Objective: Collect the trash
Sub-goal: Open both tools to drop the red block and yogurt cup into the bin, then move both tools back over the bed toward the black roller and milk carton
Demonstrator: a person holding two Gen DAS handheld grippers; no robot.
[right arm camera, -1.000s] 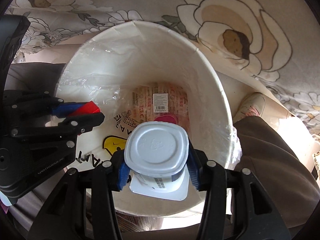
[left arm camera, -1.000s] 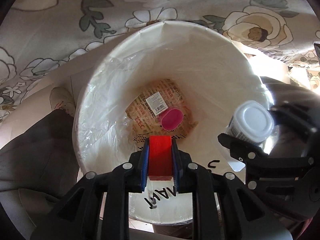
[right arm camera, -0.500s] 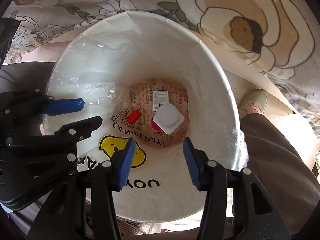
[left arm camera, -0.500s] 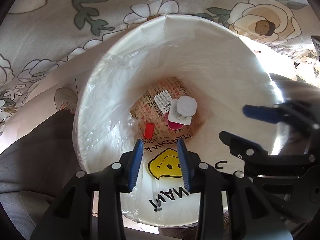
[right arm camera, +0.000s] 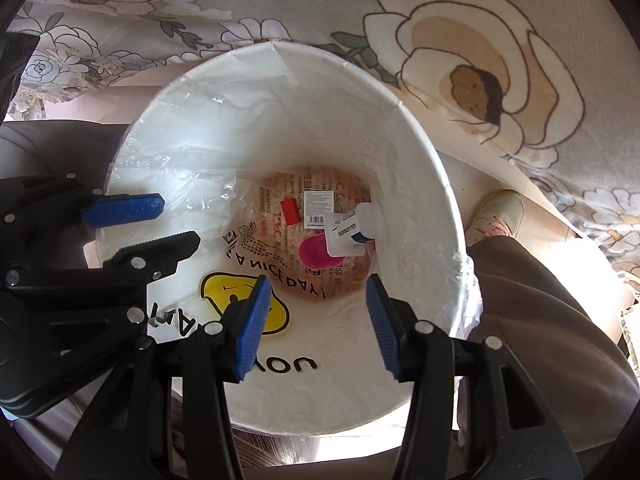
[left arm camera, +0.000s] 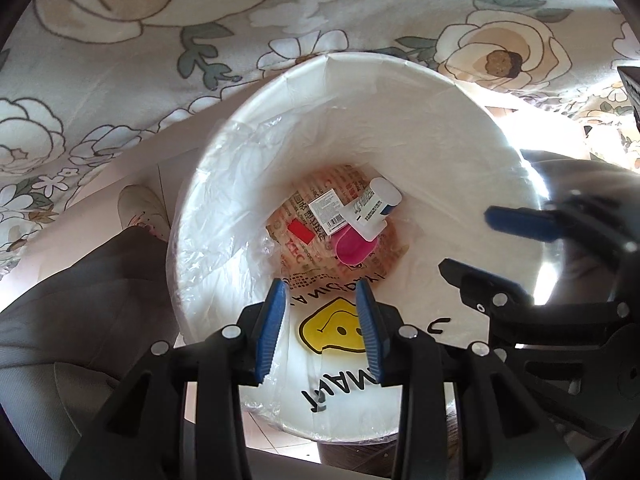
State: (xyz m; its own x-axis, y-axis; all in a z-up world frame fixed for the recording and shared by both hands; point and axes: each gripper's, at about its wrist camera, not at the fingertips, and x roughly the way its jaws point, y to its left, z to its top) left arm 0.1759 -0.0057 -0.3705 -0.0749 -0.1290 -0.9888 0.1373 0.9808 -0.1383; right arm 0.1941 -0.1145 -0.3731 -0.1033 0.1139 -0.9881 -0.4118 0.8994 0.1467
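Bin (left arm camera: 460, 128), white, bag-lined: floor mostly hidden under printed paper wrapper (left arm camera: 298, 254); its print too small to read. Contents: red block (left arm camera: 302, 231), white bottle (left arm camera: 370, 208) on its side against pink cup (left arm camera: 352, 245). Left tool (left arm camera: 320, 296) released, empty; right tool (right arm camera: 316, 296) likewise. A second ago each clenched an item, block and bottle; both now lie below.

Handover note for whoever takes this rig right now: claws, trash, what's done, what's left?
Left claw: open, empty, above the bin.
Right claw: open, empty, above the same bin.
At the bottom of the bin: red block, white bottle lying on the pink cup, printed paper.
Done: those items are binned.
Left: no other trash in view; look around.
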